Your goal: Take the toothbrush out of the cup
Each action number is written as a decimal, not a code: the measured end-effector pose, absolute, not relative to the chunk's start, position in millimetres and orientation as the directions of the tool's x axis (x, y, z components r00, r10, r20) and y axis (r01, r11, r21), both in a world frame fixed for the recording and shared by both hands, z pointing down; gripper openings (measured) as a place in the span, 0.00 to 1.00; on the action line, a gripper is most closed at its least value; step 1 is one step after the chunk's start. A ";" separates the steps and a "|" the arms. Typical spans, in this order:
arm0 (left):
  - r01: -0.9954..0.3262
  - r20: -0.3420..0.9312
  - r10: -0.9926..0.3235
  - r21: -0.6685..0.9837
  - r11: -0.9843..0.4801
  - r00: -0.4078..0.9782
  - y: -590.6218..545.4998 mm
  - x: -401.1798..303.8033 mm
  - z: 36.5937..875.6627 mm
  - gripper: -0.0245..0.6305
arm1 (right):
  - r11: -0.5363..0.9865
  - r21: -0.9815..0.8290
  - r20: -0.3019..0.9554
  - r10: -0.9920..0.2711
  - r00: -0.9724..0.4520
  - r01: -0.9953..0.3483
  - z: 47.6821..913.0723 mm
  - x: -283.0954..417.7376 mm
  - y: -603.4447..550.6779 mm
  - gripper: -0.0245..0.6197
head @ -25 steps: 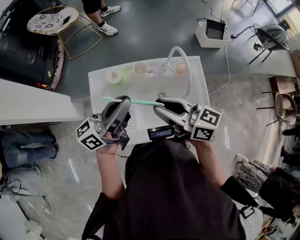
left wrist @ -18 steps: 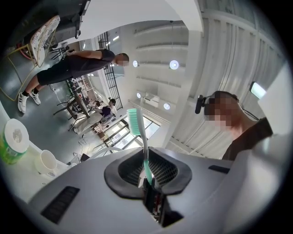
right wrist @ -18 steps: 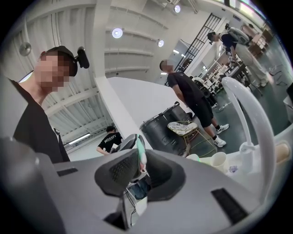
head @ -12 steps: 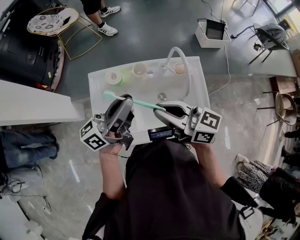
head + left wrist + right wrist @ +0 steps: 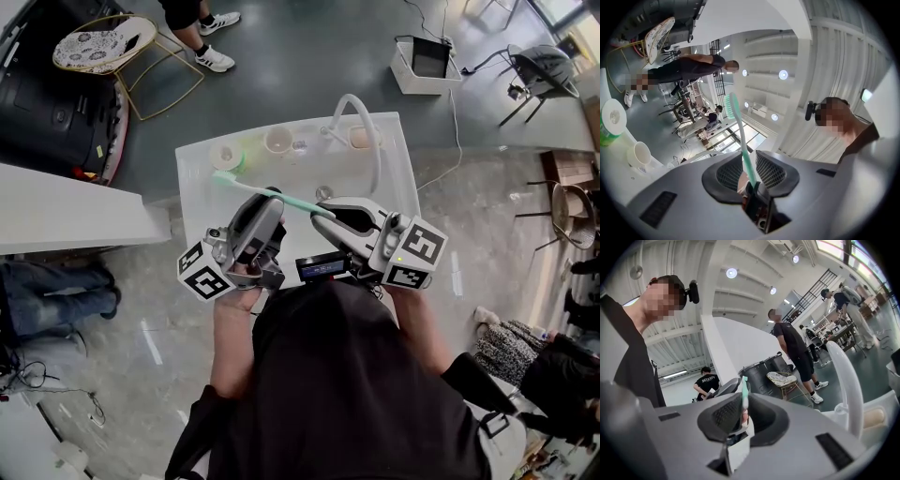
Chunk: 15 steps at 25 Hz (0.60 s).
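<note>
A mint green toothbrush (image 5: 242, 185) hangs level over the white sink (image 5: 202, 202), held between both grippers. My left gripper (image 5: 267, 199) is shut on the middle of its handle, and the bristle end points away to the upper left. In the left gripper view the toothbrush (image 5: 738, 126) rises straight out from the closed pads of that gripper (image 5: 751, 180). My right gripper (image 5: 323, 211) has just been closing and is now shut on the handle's tail end, which shows as a mint tip (image 5: 745, 387) between its pads. The white cup (image 5: 279, 139) stands at the sink's back edge, apart from both grippers.
A curved white faucet (image 5: 361, 108) arches over the basin at the back right, close to my right gripper. A green and white container (image 5: 226, 155) stands left of the cup. A tan object (image 5: 363, 138) lies by the faucet base. People stand behind the sink.
My right gripper has closed on the handle's tail end. The left gripper shifted right and slightly away, and the bristle end swung away toward the sink's back edge.
</note>
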State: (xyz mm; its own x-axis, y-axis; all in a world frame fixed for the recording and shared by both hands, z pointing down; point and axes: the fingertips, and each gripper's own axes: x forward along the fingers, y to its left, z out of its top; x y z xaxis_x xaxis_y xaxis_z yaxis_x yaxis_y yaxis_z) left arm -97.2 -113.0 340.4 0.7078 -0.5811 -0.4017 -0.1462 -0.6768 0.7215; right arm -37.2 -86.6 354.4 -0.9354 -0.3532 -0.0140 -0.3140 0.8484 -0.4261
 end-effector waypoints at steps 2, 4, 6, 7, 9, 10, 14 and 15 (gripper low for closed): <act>-0.103 -0.447 -0.565 0.715 -0.692 0.694 -113.0 -98.6 339.1 0.13 | 0.853 -0.430 -0.017 -0.337 -0.941 -0.298 354.9 -38.2 -84.7 0.11; -0.047 -0.494 -0.531 0.700 -0.713 0.688 -111.3 -99.2 336.0 0.11 | 0.851 -0.452 -0.026 -0.310 -0.950 -0.266 355.7 -39.8 -82.0 0.11; 0.000 -0.535 -0.485 0.672 -0.741 0.692 -108.2 -98.7 331.0 0.10 | 0.839 -0.506 -0.057 -0.263 -0.963 -0.199 355.0 -41.0 -78.0 0.12; 0.020 -0.551 -0.459 0.655 -0.755 0.697 -106.6 -98.4 328.1 0.10 | 0.828 -0.538 -0.081 -0.236 -0.968 -0.156 353.7 -41.6 -75.8 0.12; 0.051 -0.573 -0.415 0.626 -0.778 0.706 -104.2 -97.8 322.8 0.10 | 0.800 -0.594 -0.136 -0.194 -0.971 -0.077 350.0 -42.2 -72.8 0.12; 0.058 -0.577 -0.399 0.615 -0.786 0.713 -103.2 -97.2 321.1 0.10 | 0.788 -0.614 -0.159 -0.187 -0.969 -0.051 348.1 -42.1 -72.5 0.12; 0.066 -0.575 -0.362 0.591 -0.804 0.734 -100.2 -94.2 318.8 0.10 | 0.789 -0.613 -0.179 -0.190 -0.965 -0.042 345.6 -41.9 -73.4 0.12; 0.065 -0.574 -0.363 0.592 -0.803 0.734 -100.5 -93.8 318.9 0.10 | 0.799 -0.600 -0.171 -0.192 -0.966 -0.053 345.4 -41.8 -73.4 0.12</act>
State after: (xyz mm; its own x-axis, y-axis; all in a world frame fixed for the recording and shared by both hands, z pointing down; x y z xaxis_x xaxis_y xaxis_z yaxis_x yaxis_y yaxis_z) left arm -93.8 -100.5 318.9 0.7338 -0.3635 -0.5740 0.0652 -0.8033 0.5920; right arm -41.8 -73.4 345.4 -0.9664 -0.1921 -0.1709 -0.0527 0.7986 -0.5996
